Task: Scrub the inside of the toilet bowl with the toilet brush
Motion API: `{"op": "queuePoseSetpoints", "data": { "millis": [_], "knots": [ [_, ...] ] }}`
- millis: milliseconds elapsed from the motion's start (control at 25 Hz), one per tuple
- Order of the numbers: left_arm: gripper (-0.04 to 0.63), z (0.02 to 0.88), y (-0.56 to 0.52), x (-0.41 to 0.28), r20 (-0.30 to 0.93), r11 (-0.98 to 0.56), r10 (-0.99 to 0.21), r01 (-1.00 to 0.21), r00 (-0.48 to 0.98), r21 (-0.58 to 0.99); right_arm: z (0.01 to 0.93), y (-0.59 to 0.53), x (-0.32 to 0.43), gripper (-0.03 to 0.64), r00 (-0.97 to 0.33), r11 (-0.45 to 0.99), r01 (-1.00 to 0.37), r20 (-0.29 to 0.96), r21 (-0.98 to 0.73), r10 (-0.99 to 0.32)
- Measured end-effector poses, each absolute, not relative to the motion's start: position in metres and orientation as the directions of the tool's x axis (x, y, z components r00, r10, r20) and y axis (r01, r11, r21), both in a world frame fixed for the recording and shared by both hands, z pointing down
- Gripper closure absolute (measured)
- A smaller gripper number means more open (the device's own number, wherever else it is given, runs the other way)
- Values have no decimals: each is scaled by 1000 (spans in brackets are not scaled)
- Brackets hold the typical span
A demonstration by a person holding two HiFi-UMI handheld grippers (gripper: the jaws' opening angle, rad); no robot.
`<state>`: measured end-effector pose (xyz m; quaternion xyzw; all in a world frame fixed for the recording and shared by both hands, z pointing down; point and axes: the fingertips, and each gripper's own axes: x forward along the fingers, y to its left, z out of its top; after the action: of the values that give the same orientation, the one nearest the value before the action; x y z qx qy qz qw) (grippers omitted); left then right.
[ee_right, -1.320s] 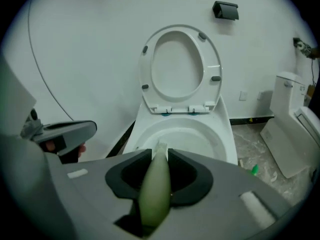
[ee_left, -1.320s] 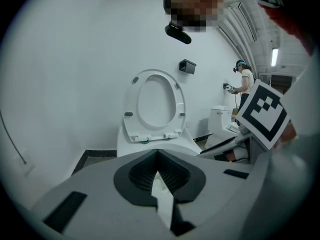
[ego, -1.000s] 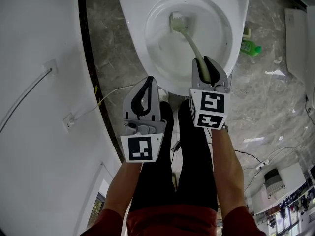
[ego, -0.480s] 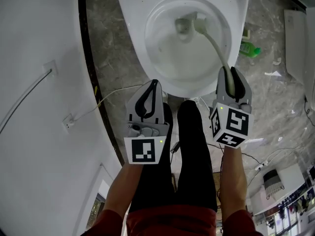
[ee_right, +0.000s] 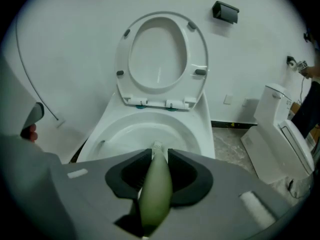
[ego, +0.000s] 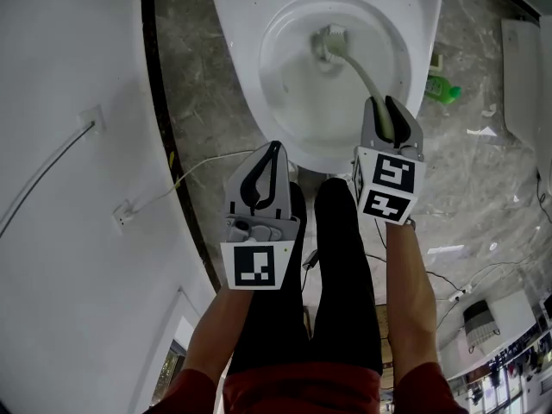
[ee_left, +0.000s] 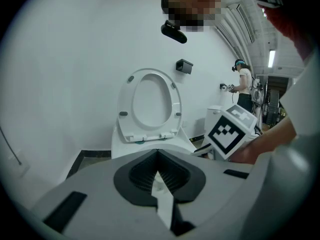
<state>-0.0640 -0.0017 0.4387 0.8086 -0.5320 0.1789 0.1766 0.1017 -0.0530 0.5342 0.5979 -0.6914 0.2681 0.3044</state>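
The white toilet bowl [ego: 259, 76] stands open at the top of the head view, its seat and lid [ee_right: 160, 59] raised. My right gripper [ego: 385, 103] is shut on the pale green handle of the toilet brush [ego: 362, 74], above the bowl's front right rim. The brush head [ego: 330, 43] rests deep in the bowl near the drain. In the right gripper view the handle [ee_right: 156, 184] runs between the jaws of the right gripper [ee_right: 160, 154] toward the bowl [ee_right: 125, 129]. My left gripper [ego: 273, 147] hangs shut and empty in front of the bowl, left of my legs; from its own view the left gripper [ee_left: 158, 154] faces the toilet seat [ee_left: 149, 104].
A white wall [ego: 69, 145] with a cable runs along the left. A thin cable [ego: 194, 175] lies on the marble floor. A green bottle [ego: 439, 84] lies right of the bowl, a white panel [ego: 522, 67] beyond it. A second toilet [ee_right: 280, 129] stands at the right. Far off stands a person [ee_left: 245, 84].
My right gripper swung right and has now come back left and forward; the brush head swept from the bowl's left across to the right, then back near the drain. The left gripper barely moved.
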Motion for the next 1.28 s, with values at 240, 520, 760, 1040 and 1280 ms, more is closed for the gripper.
{"op": "queuePoseSetpoints", "data": {
  "millis": [240, 520, 760, 1040, 1280],
  "knots": [
    [591, 442, 3, -74, 487, -342, -803, -934, 345, 99, 535, -63, 68, 503, -142, 252, -967, 746, 35, -651],
    [591, 443, 1, -85, 484, -326, -810, -940, 331, 99, 455, -55, 46, 503, -196, 329, -941, 657, 84, -728],
    [591, 439, -3, -84, 467, -342, -814, -935, 345, 95, 509, -62, 49, 503, -182, 297, -954, 730, 30, -658],
    [591, 444, 0, -75, 486, -363, -795, -927, 363, 98, 532, -69, 73, 503, -144, 227, -974, 766, 2, -626],
    [591, 436, -4, -69, 468, -360, -805, -928, 363, 102, 468, -57, 106, 503, -93, 158, -987, 713, 25, -695]
  ]
}}
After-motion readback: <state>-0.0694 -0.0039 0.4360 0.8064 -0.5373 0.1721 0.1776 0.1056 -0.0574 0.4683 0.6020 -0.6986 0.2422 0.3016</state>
